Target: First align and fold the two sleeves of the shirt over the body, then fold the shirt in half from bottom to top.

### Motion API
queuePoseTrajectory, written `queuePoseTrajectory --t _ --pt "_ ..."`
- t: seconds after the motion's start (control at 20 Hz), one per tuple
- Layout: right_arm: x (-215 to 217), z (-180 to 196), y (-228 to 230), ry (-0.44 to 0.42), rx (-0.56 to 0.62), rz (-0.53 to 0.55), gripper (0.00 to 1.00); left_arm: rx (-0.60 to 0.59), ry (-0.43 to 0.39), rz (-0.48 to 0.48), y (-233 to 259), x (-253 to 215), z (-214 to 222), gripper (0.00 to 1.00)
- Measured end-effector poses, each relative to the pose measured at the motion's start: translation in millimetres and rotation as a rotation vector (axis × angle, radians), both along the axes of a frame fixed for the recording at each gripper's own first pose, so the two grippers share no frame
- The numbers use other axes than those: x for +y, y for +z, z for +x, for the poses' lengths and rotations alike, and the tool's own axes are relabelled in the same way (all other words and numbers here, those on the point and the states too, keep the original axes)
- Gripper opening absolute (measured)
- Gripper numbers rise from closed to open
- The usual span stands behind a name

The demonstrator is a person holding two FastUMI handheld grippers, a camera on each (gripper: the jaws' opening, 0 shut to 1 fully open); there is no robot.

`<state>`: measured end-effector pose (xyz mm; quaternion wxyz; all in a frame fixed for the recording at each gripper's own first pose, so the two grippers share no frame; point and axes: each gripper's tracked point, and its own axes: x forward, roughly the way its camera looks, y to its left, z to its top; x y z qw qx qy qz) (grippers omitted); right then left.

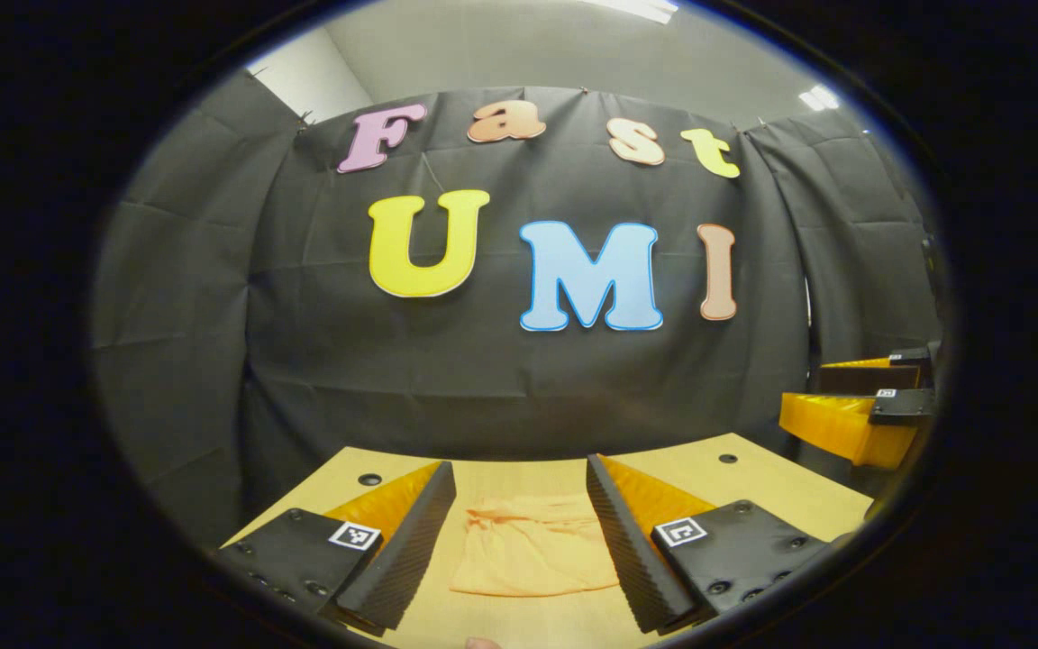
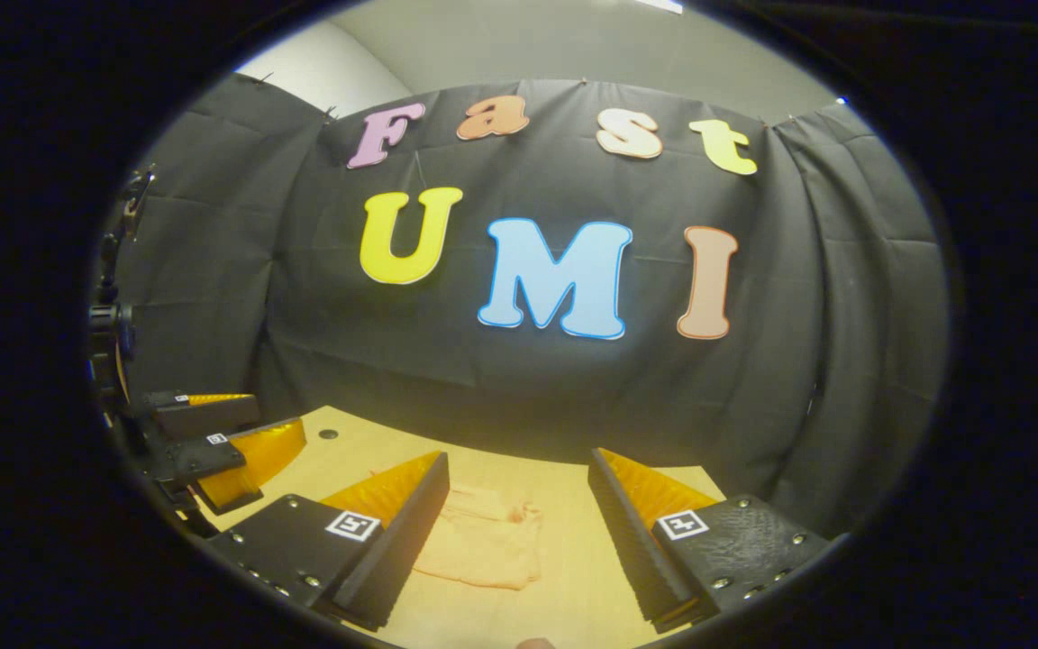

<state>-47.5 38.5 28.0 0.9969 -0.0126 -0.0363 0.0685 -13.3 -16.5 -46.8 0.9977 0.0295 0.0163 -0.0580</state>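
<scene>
Peach cloth, the shirt [image 1: 532, 550] lies in a compact, seemingly folded bundle on the wooden counter [image 1: 753, 478], below both tongs; left tongs [image 1: 519, 541] and right tongs [image 2: 519, 541] hang released above it, grasping nothing. A careless downward nudge could drag the thin fabric and undo the layers.

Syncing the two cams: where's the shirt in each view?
Left gripper view: shirt at bottom centre, on the table, seen between the left gripper's open fingers.
Right gripper view: shirt at bottom, left of centre, beside the right gripper's left finger.
Shared landmark: the table's far edge against the black cloth wall.
</scene>
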Motion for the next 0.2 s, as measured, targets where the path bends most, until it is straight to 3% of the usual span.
queuePoseTrajectory --t 0.2 --pt "-6.1 -11.3 8.2 -0.051 -0.007 0.024 0.97 0.006 -0.021 -0.004 3.9 2.2 -2.3 0.95"
